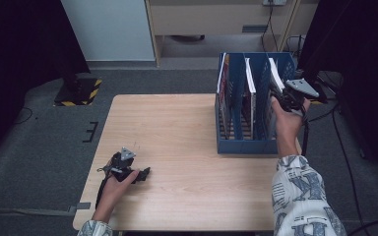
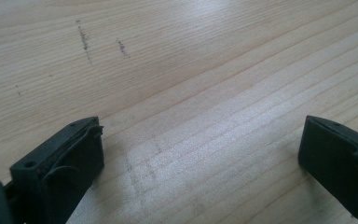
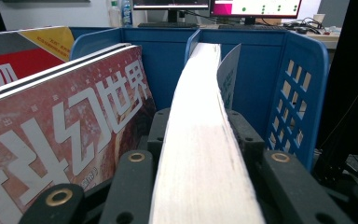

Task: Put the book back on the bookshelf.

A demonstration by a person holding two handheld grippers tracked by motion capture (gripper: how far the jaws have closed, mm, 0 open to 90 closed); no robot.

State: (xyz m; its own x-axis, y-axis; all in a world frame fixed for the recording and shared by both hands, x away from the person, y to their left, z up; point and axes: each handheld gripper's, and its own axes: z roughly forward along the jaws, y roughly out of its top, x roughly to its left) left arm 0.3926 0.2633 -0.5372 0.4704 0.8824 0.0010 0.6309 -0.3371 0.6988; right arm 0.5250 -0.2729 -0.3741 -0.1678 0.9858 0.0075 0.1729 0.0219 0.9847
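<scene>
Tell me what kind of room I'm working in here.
Probably an office or lab workspace: a wooden table with a blue file rack of magazines, computer monitors on a desk behind it, and grey carpet underfoot.

Your pale wooden desk (image 1: 177, 142) stands on grey carpet (image 1: 44, 142); beyond you, a white panel (image 1: 110, 29), a yellow-black striped base (image 1: 78, 92) and monitors (image 3: 214, 7).
</scene>
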